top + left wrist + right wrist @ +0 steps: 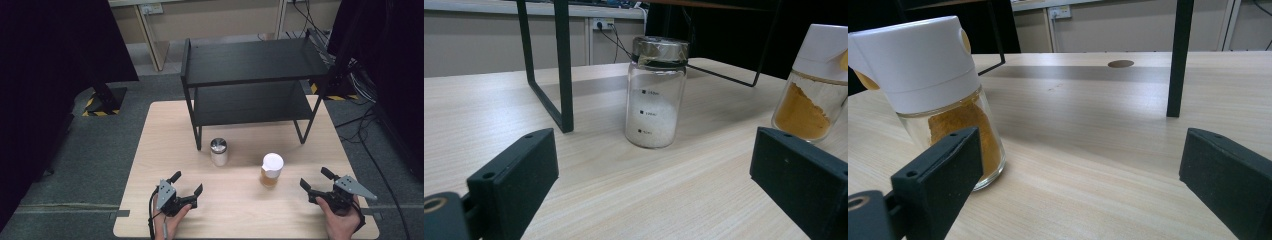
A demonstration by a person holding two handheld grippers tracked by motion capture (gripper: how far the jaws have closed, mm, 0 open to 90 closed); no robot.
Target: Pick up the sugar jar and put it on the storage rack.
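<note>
While both grippers, left [187, 186] and right [314, 179], rest low in the frame with jaws spread and empty, the next move is reaching up to the salt jar [218, 151] and spice jar [271, 170].

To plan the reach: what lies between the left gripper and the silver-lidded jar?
Nothing: between the left gripper and the silver-lidded jar is bare table, as the left gripper view shows.

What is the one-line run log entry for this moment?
left hand-held gripper: open | right hand-held gripper: open | jars: untouched
</note>
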